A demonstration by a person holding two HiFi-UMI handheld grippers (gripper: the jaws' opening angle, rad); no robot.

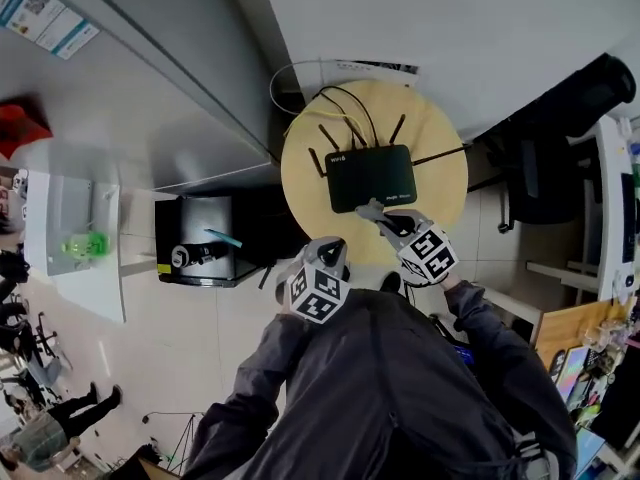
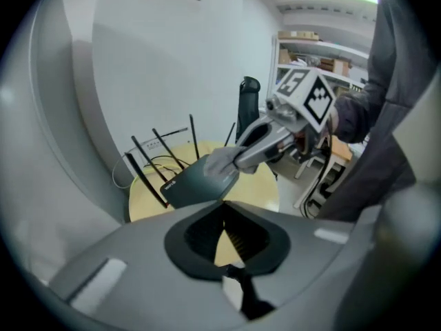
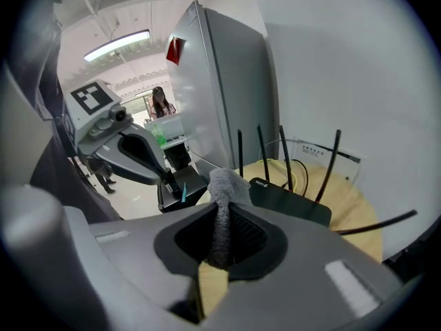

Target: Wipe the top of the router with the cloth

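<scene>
A black router [image 1: 370, 176] with several thin antennas lies on a round wooden table [image 1: 440, 203]. My right gripper [image 1: 380, 214] is shut on a grey cloth [image 1: 371, 210], whose free end rests at the router's near edge. In the right gripper view the cloth [image 3: 226, 185] stands pinched between the jaws, with the router [image 3: 289, 200] just beyond. My left gripper [image 1: 334, 248] hovers at the table's near left edge, off the router, jaws closed on nothing. The left gripper view shows the right gripper [image 2: 238, 161] pressing the cloth [image 2: 219, 160] onto the router [image 2: 193, 183].
Yellow and black cables [image 1: 340, 108] loop behind the router by the wall. A black cart [image 1: 200, 240] stands left of the table, beside a tall grey cabinet [image 1: 150, 88]. A black office chair [image 1: 560, 148] is at the right. A person [image 3: 162, 103] stands far off.
</scene>
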